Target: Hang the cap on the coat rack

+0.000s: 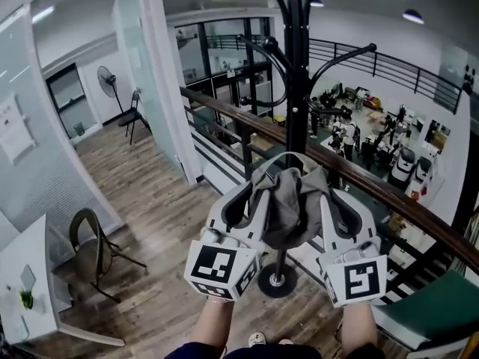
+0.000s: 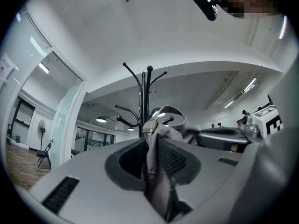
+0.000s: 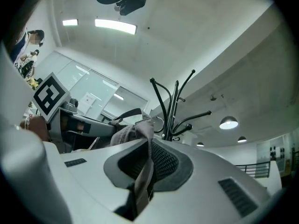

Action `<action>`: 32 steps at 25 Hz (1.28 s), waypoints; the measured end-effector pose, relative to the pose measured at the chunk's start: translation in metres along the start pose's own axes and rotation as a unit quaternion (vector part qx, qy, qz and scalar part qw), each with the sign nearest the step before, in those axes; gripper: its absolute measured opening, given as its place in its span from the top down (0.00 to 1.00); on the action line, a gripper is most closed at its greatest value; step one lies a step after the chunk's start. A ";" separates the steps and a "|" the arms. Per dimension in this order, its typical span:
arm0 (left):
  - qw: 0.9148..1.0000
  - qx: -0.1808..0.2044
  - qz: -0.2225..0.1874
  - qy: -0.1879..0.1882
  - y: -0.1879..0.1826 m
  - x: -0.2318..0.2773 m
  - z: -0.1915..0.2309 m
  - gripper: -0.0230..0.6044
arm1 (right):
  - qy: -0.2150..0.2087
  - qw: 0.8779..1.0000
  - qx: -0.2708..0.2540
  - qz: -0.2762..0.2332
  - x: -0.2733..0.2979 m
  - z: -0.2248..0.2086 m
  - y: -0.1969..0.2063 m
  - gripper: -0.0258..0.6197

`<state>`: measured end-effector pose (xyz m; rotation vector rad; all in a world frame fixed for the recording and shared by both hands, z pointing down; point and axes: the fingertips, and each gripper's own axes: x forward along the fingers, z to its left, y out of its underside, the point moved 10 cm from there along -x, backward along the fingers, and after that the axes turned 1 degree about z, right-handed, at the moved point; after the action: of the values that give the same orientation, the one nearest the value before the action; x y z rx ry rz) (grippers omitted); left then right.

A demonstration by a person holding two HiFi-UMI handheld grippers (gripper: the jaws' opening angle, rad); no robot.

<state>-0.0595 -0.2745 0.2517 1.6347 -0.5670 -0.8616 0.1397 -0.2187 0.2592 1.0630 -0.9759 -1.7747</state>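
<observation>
1. Wooden floor [image 1: 157, 193] runs up to a mezzanine railing [image 1: 374, 182], and the coat rack [image 1: 297, 88] stands just before that railing.
2. The left gripper [image 1: 251, 193] has its jaws pinched narrow on a fold of grey cloth. Its own view shows the cloth squeezed between the ribbed pads [image 2: 173, 160].
3. The right gripper [image 1: 329, 200] is closed almost tight on the opposite edge of the same cloth, as its own view shows [image 3: 147, 167].
4. The cap [image 1: 288, 208] hangs bunched between the two grippers, lifted off the floor. It is in front of the rack's pole and below the hooks, and its rear strap [image 1: 288, 155] arches upward.
5. Curved hooks [image 1: 340, 58] branch off higher up the pole, apart from the cap.
6. Judged step: carrying the cap toward the rack, with hanging not yet done.
7. The next move likely calls for raising both grippers together and guiding the strap or crown over a hook tip. Only then should they let go, or the limp cloth may slide off.
</observation>
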 end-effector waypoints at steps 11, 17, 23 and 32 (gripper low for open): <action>0.996 -0.033 -0.081 -0.007 -0.083 -0.005 0.010 0.84 | -0.040 0.995 -0.033 -0.085 0.023 -0.021 -0.081 0.91; 0.994 0.012 -0.106 -0.034 -0.122 0.000 0.031 0.84 | -0.075 0.988 -0.073 -0.115 0.047 -0.018 -0.111 0.91; 0.991 0.039 -0.122 -0.033 -0.148 0.012 0.042 0.84 | -0.081 0.984 -0.076 -0.137 0.067 -0.030 -0.133 0.91; 0.993 0.032 -0.113 -0.011 -0.164 0.042 0.054 0.84 | -0.090 0.986 -0.026 -0.136 0.096 -0.061 -0.140 0.91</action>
<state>-0.0891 -0.3008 0.0786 1.7725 -0.4329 -1.0377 0.1306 -0.2683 0.0859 1.0568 -0.9190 -2.1377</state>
